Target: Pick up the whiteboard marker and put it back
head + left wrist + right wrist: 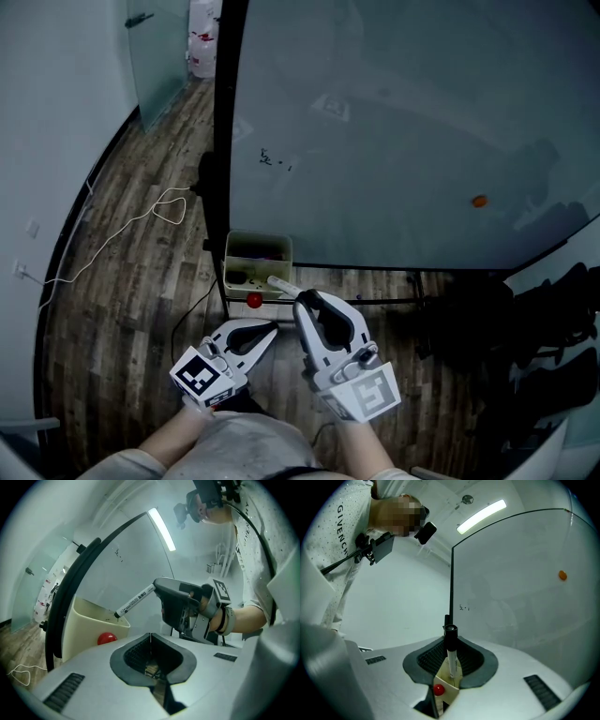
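A white whiteboard marker [281, 284] with a black cap sticks out of my right gripper [302, 298], which is shut on it. The marker's [136, 600] far end hangs over the beige holder box [258, 236] fixed at the whiteboard's [403, 122] lower left corner. A red ball [253, 301] sits on the box's front. In the right gripper view the marker [451, 660] stands upright between the jaws, with the box [449, 682] and ball [438, 689] behind. My left gripper [275, 328] is beside it on the left, shut with nothing in it [150, 634].
An orange magnet [479, 201] and small black scribbles [272, 159] are on the board. A white cable [159, 206] loops over the wooden floor at left. Dark bags [553, 309] lie at the right. White containers [202, 42] stand far back by a glass panel.
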`<action>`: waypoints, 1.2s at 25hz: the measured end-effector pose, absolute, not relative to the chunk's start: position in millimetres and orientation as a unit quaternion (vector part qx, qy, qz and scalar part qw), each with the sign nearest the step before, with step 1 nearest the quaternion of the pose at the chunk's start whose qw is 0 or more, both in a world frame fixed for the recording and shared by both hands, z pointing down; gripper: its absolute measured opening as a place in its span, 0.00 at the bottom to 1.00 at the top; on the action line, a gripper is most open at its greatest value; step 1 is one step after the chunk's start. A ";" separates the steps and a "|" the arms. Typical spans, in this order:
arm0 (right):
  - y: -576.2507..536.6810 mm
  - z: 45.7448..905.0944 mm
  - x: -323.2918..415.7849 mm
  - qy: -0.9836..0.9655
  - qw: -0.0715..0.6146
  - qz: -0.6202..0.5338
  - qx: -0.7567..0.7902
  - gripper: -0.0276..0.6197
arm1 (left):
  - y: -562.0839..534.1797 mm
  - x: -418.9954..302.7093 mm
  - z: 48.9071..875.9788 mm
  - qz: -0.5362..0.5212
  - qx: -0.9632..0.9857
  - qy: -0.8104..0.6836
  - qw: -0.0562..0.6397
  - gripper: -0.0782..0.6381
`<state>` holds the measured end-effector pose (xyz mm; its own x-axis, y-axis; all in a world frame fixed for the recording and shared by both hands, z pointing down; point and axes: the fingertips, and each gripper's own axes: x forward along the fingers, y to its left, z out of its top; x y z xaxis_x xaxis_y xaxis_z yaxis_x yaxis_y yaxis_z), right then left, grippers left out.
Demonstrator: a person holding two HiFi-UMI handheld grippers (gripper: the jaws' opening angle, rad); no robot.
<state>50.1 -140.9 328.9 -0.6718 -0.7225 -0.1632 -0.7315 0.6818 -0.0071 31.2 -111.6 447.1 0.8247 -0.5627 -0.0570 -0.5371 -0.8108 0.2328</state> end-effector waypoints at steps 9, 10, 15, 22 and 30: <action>-134.0 282.1 27.7 0.925 0.090 0.054 -0.365 0.16 | -107.7 30.8 436.3 -0.066 0.952 -0.283 0.099 0.13; -133.2 282.0 27.2 0.925 0.090 0.054 -0.364 0.16 | -107.2 30.2 435.2 -0.066 0.952 -0.283 0.098 0.13; -129.8 282.8 27.1 0.924 0.094 0.055 -0.366 0.16 | -105.4 26.2 430.8 -0.065 0.952 -0.283 0.093 0.13; -128.8 304.6 33.0 0.920 0.085 0.049 -0.380 0.16 | -105.1 20.2 426.3 -0.067 0.952 -0.287 0.086 0.13; -128.1 310.3 37.1 0.917 0.079 0.049 -0.389 0.16 | -104.2 17.4 422.1 -0.069 0.952 -0.288 0.080 0.13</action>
